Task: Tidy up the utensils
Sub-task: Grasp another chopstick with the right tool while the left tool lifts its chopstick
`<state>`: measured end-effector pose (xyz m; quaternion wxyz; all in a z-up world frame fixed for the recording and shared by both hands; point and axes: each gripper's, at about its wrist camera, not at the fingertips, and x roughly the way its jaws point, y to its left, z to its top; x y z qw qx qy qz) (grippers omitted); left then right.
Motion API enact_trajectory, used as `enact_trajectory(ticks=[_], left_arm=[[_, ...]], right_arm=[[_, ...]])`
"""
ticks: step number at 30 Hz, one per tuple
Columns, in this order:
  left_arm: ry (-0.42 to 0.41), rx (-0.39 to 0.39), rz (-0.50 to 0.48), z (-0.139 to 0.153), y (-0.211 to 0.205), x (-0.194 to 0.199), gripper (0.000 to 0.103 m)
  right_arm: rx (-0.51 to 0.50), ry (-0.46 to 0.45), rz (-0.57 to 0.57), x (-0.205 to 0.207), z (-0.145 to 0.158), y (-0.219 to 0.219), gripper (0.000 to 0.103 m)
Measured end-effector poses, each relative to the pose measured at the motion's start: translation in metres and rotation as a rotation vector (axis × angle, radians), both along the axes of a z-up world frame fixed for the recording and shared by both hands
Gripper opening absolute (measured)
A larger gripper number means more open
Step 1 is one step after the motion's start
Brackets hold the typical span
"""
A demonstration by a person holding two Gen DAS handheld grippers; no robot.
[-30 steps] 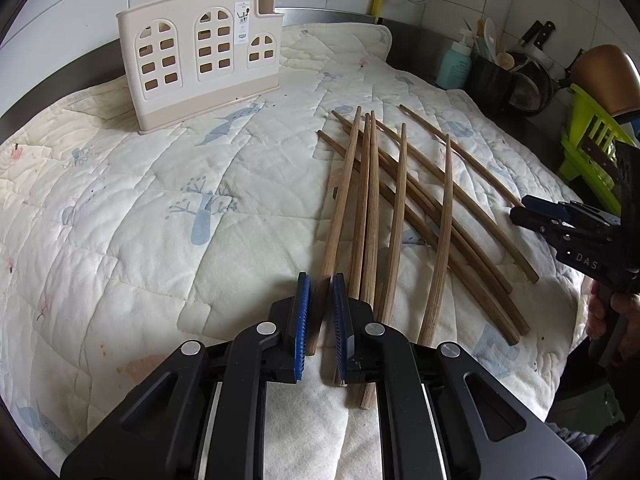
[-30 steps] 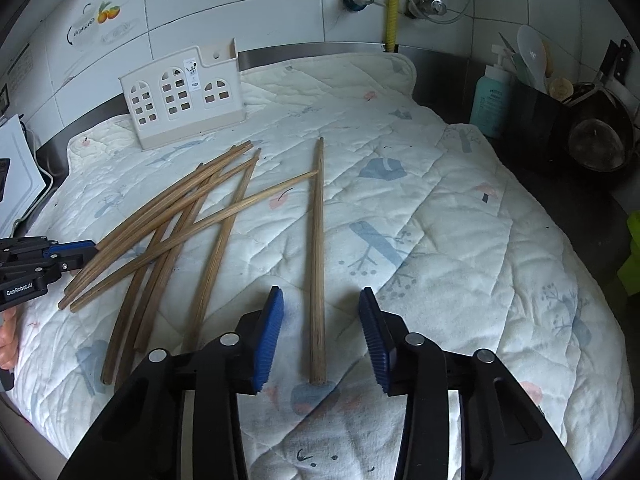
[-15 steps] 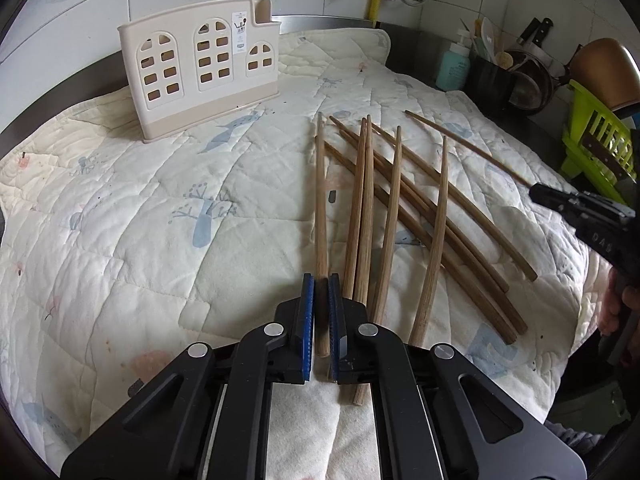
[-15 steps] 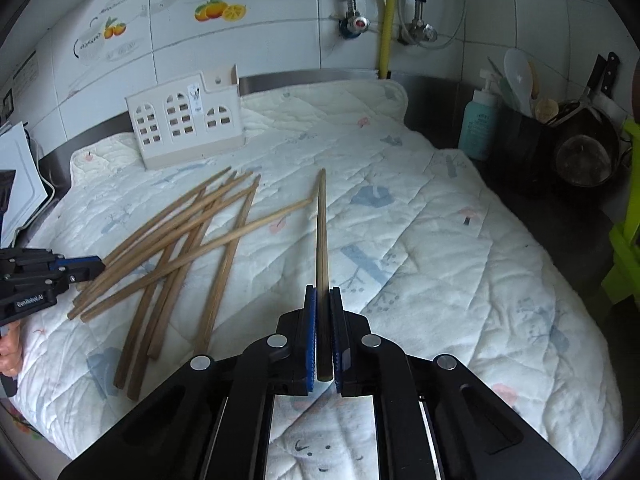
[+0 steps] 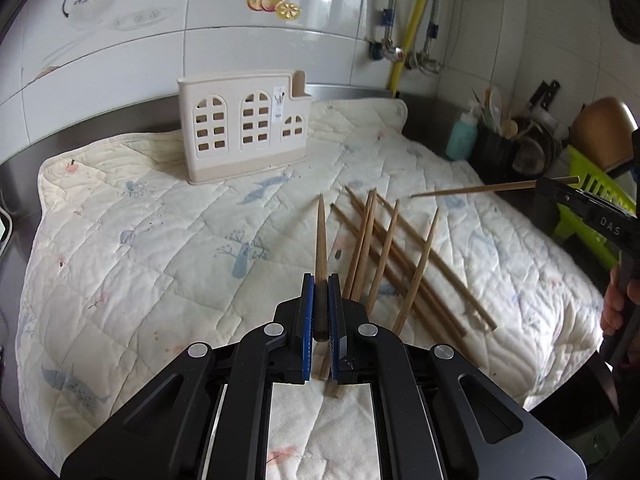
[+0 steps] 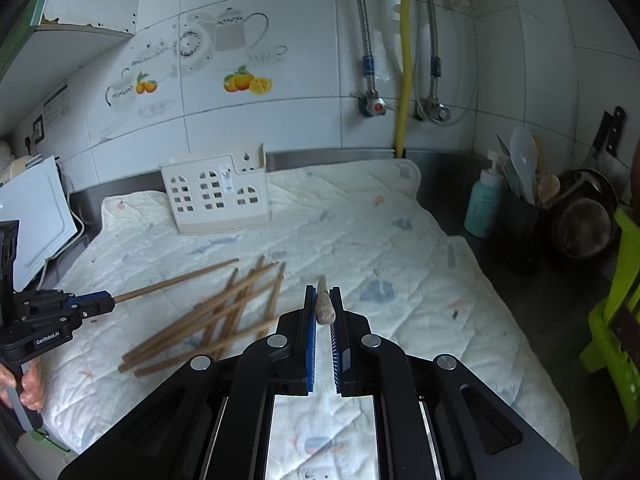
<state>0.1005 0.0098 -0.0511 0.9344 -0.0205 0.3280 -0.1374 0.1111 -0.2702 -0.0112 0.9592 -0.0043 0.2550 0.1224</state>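
Observation:
My left gripper point(image 5: 320, 292) is shut on a wooden chopstick point(image 5: 320, 236) and holds it above the quilted cloth, tip pointing at the beige utensil holder point(image 5: 244, 128). My right gripper point(image 6: 323, 300) is shut on another chopstick point(image 6: 323, 304), seen end-on, lifted off the cloth. In the left wrist view that chopstick point(image 5: 480, 189) sticks out level from the right gripper point(image 5: 560, 190). Several chopsticks point(image 5: 404, 256) lie in a loose pile on the cloth; they also show in the right wrist view point(image 6: 224, 312). The holder point(image 6: 218, 196) stands at the back by the wall.
A quilted cloth point(image 5: 160, 240) covers the counter. At the right stand a teal bottle point(image 6: 482, 208), a dark utensil pot point(image 6: 520, 220), a pan point(image 6: 584, 220) and a green rack point(image 6: 616, 312). A white board point(image 6: 36, 216) leans at the left.
Both grippers have lifted their chopsticks off the cloth and risen. The views now tilt up toward the wall and the holder.

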Motion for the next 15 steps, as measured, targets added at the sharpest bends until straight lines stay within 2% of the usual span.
enact_trajectory(ticks=[6, 10, 15], left_arm=[[-0.045, -0.057, 0.046, 0.02, 0.01, 0.004, 0.005], [-0.104, -0.07, 0.065, 0.037, 0.01, 0.008, 0.005], [-0.118, -0.069, 0.085, 0.051, 0.012, 0.018, 0.005]], right_arm=[[-0.009, -0.017, 0.077, 0.017, 0.031, 0.001, 0.006], [0.019, -0.032, 0.132, 0.025, 0.052, 0.004, 0.006], [0.013, -0.049, 0.189, 0.038, 0.072, 0.015, 0.006]])
